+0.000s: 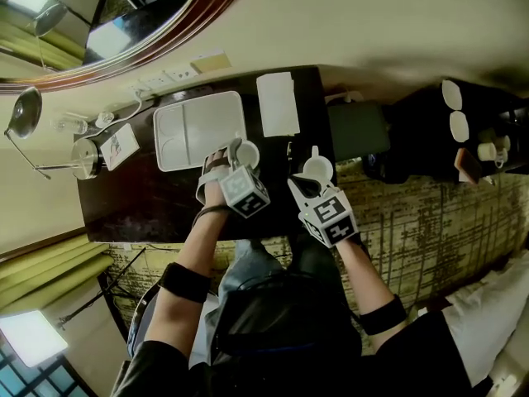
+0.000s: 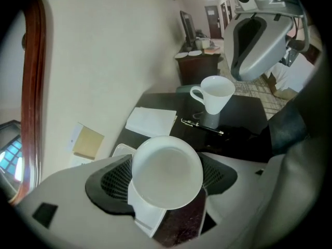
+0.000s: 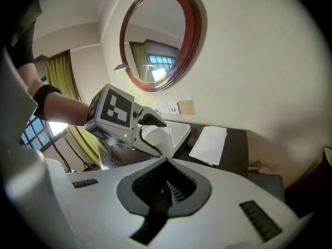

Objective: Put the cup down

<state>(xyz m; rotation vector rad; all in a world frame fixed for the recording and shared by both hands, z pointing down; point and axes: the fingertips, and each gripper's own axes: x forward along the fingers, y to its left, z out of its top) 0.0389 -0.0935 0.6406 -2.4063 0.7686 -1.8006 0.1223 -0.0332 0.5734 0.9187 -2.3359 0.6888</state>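
Two white cups, one tray (image 1: 198,126), one paper sheet (image 1: 278,103), one pen (image 2: 202,127). Held cup (image 2: 166,171), plain, round mouth open toward the camera, clamped between the left gripper (image 1: 230,157) pads over the tray's corner. Handled cup (image 2: 217,92) upright on the dark table (image 1: 149,205), ahead and right of those jaws, pen just beside it. Right gripper (image 3: 167,161) jaws together, empty.

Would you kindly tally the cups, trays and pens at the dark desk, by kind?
Cups: 2, the held cup and the second cup
Trays: 1, the tray
Pens: 1, the pen
Total: 4
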